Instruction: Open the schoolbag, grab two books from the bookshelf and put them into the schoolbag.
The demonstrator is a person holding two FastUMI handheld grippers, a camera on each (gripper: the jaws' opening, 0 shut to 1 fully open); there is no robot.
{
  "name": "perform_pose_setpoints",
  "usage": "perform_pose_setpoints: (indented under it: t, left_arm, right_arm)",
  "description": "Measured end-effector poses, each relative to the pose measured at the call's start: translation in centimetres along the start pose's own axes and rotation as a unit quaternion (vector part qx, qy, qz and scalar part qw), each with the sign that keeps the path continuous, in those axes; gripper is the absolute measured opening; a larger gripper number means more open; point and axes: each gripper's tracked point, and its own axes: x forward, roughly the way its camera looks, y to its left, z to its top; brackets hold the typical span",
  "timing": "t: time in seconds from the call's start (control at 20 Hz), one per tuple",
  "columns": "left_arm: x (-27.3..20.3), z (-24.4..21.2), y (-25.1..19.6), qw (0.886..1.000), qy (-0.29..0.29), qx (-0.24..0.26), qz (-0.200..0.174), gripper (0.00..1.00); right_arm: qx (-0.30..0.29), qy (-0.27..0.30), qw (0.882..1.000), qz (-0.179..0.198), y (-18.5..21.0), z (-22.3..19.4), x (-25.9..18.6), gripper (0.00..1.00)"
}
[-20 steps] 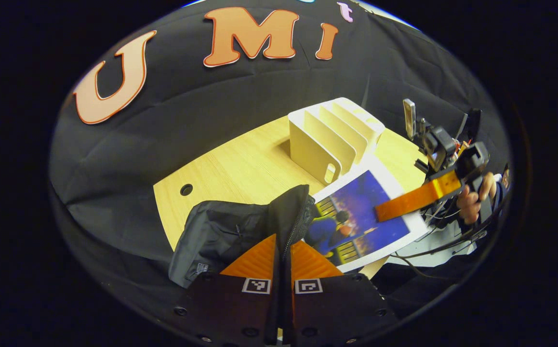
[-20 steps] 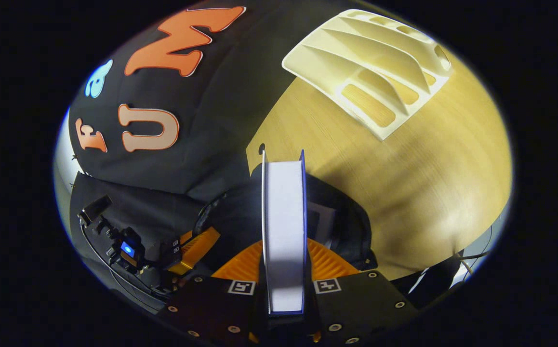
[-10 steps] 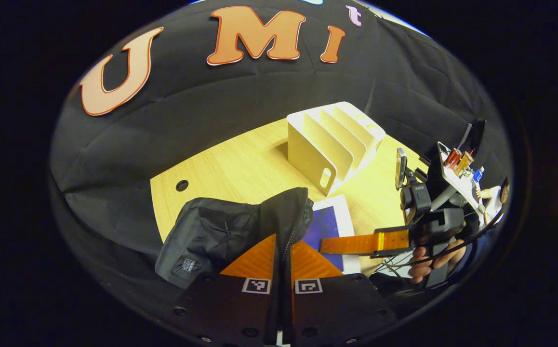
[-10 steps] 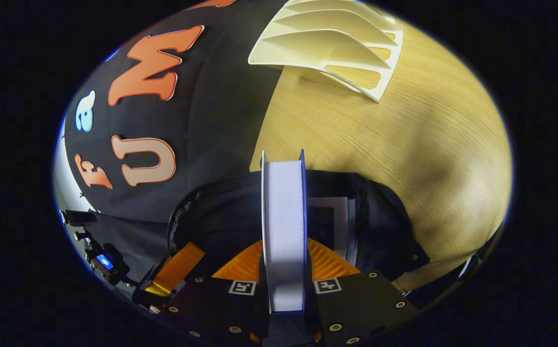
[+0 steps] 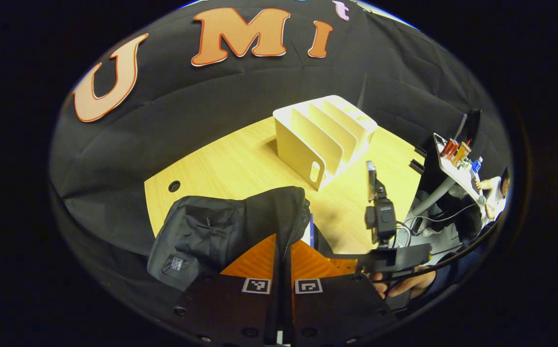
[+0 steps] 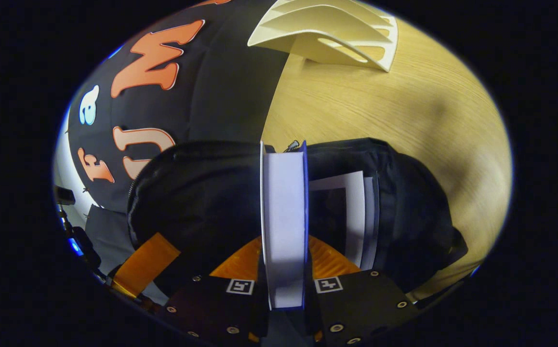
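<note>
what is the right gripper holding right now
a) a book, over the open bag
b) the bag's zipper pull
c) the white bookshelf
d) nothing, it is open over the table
a) In the right gripper view the right gripper has both fingers pressed on a book, edge up, at the mouth of the open black bag, where another book already sits.

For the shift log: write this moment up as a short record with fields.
left gripper: shut on the bag's zip edge, holding the mouth open
right gripper: shut on a book, edge-on over the open bag
in bag: another book, beside the held one
shelf: slots bare, standing on the table
stage: second book going in, not yet released
</note>
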Motion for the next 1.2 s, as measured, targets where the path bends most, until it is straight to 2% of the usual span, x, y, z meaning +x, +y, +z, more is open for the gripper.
perform_pose_setpoints:
  t: [0.15,0.25,0.3,0.4,0.45,0.5,0.55,0.6,0.65,0.7,0.8,0.85,0.9,1.1,1.15,1.2]
  left_arm:
    - [0.4,-0.3,-0.2,1.000,0.003,0.000,0.007,0.04]
    - [0.4,-0.3,0.0,1.000,0.001,-0.017,0.006,0.04]
    - [0.4,-0.4,0.2,1.000,-0.001,-0.024,0.011,0.04]
    - [0.6,-0.3,0.9,0.999,-0.003,-0.032,0.024,0.04]
    - [0.7,-0.4,1.0,0.999,-0.002,-0.034,0.030,0.05]
    - [0.8,-0.6,0.9,0.999,-0.002,-0.037,0.034,0.05]
    - [1.1,-0.6,0.7,0.998,-0.001,-0.040,0.037,0.05]
    - [1.5,-0.9,0.6,0.998,0.002,-0.043,0.043,0.05]
    - [1.8,-1.0,0.6,0.998,0.005,-0.047,0.051,0.07]
    - [2.1,-1.3,0.3,0.997,0.009,-0.050,0.057,0.08]
    - [2.4,-1.5,-0.5,0.996,0.012,-0.052,0.073,0.12]
    - [2.5,-1.5,-0.9,0.995,0.012,-0.052,0.079,0.27]
    - [2.7,-1.6,-1.4,0.995,0.014,-0.056,0.084,0.20]
    - [3.3,-2.2,-3.5,0.990,0.026,-0.079,0.111,0.34]
    - [3.5,-2.0,-4.1,0.989,0.025,-0.082,0.118,0.41]
    - [3.6,-1.8,-4.8,0.989,0.022,-0.086,0.121,0.54]
  right_arm:
    - [0.005,0.027,1.000,0.000,-0.2,-0.6,1.2,0.33]
    - [0.033,0.089,0.995,-0.023,-0.4,-1.6,1.6,0.38]
    - [0.024,0.121,0.991,-0.043,-1.1,-2.4,1.5,0.41]
    - [-0.037,0.165,0.982,-0.087,-2.3,-3.1,0.1,0.51]
    - [-0.083,0.192,0.971,-0.115,-3.3,-3.3,-0.6,0.56]
    - [-0.116,0.214,0.961,-0.129,-3.9,-3.2,-1.3,0.74]
    - [-0.141,0.234,0.952,-0.138,-4.4,-3.0,-1.9,0.51]
    - [-0.155,0.261,0.942,-0.141,-5.0,-2.9,-2.6,0.71]
    - [-0.157,0.275,0.938,-0.140,-5.3,-2.4,-3.1,0.77]
    - [-0.160,0.286,0.934,-0.142,-6.1,-2.8,-5.5,0.80]
    - [-0.159,0.289,0.932,-0.149,-6.2,-0.2,-6.4,0.83]
    - [-0.162,0.283,0.933,-0.149,-6.3,1.3,-7.2,0.85]
    - [-0.168,0.272,0.935,-0.153,-6.5,2.9,-8.1,0.86]
    - [-0.196,0.213,0.945,-0.153,-6.5,10.0,-10.5,0.92]
    - [-0.202,0.200,0.946,-0.153,-6.4,11.8,-11.1,0.96]
    - [-0.208,0.187,0.948,-0.152,-6.2,13.2,-11.9,0.97]
